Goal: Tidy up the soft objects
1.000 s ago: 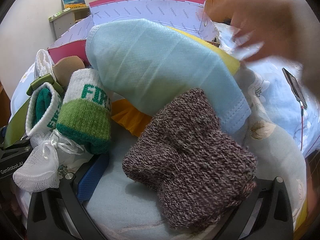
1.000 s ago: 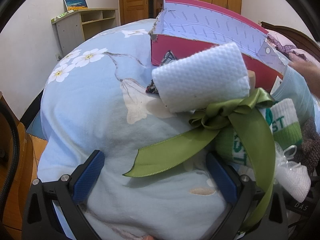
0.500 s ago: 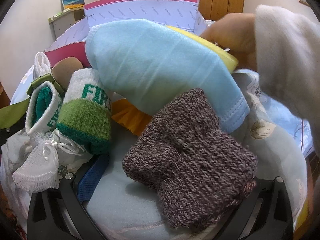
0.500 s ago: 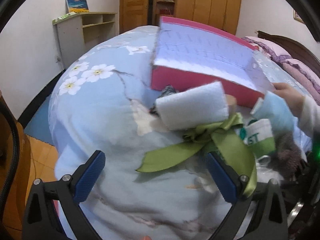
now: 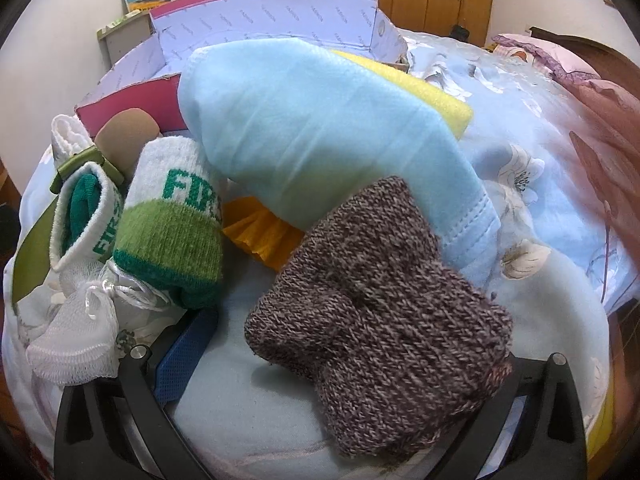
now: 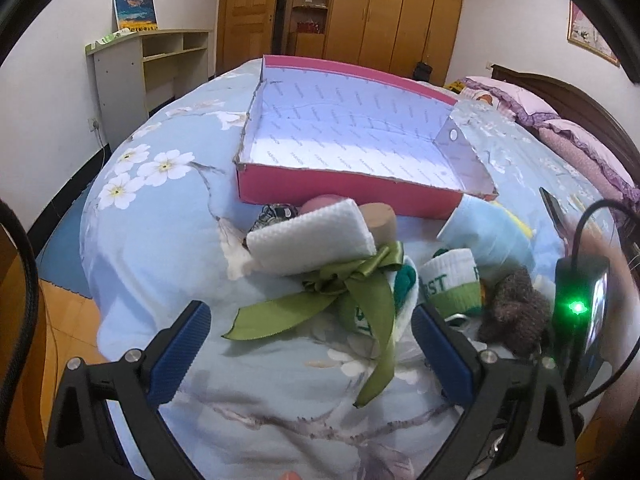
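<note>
A pile of soft things lies on the flowered bedspread in front of an empty pink box point(image 6: 360, 196). In the left wrist view, a brown knit sock point(image 5: 380, 312) lies over the right finger of my open left gripper point(image 5: 340, 360). Behind it are a light blue cloth point(image 5: 320, 132), a yellow sponge point(image 5: 436, 96) and green-and-white socks point(image 5: 172, 220). My right gripper point(image 6: 310, 352) hangs open above the bed. A green ribbon point(image 6: 352, 292) trails between its fingers, untouched. A white textured cloth point(image 6: 312, 240) lies just beyond the ribbon.
A white mesh pouch point(image 5: 76, 344) and orange crepe paper point(image 5: 260, 232) lie beside the socks. A blurred hand point(image 5: 608, 152) is at the right edge. A phone point(image 6: 554, 208) lies on the bed right of the box. Beyond stand a shelf unit point(image 6: 152, 64) and wooden wardrobes.
My right gripper has risen and drawn back, so the box interior now shows. The person's hand has left the blue cloth and moved to the right edge. The left gripper stayed put.
</note>
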Demonstrator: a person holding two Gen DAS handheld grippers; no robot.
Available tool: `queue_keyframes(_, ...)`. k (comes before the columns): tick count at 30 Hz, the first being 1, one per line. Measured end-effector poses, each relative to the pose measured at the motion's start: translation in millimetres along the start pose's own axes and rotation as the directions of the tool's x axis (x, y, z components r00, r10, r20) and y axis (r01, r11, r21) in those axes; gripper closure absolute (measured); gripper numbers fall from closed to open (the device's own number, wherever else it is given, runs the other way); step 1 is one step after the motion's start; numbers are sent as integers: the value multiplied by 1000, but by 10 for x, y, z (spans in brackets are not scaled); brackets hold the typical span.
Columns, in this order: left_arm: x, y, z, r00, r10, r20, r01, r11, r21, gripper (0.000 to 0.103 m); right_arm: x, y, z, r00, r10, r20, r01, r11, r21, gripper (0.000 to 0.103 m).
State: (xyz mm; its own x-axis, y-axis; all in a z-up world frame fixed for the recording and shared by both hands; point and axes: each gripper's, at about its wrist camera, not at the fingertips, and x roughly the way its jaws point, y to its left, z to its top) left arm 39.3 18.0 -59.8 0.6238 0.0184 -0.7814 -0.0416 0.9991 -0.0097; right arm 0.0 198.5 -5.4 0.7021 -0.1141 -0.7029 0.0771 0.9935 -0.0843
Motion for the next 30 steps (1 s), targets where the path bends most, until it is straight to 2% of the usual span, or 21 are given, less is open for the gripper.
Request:
queue_keyframes(6,32,-47,66,1000,7,-15,-7,1000,-7,0,46,35,-21,999,13,-29,-13,1000,-15,1)
queue_keyframes(11,103,-47,157,999,-6,-39,6,1000,-7,0,-21,106,-34,1000,25,6,-25,999,-33,1)
queue_keyframes(13,126,-48,198,999,-2,-38,2,1000,2,0,-25,126,-45,1000,28,10,-28,999,-38,1)
queue_keyframes(16,126,27,202,999,-34,-20,33,999,-9,0,5,106,-56,999,45,6,-45,999,-19,1)
queue_keyframes(21,-75,-131,172,997,70,-32,-70,997,10,5,11,62,-21,999,53,6,-53,998,14,1)
queue_keyframes(23,-262,-185,197,995,100,1,-100,995,0,5,-24,36,32,999,49,12,-49,998,27,1)
queue_keyframes(26,-651,-163,298,988,115,107,-109,992,-68,5,-59,-5,129,999,33,8,-33,999,17,1)
queue_keyframes(30,-1097,-88,372,948,148,281,-122,987,-108,5,-56,-114,143,999,49,18,-50,998,31,1)
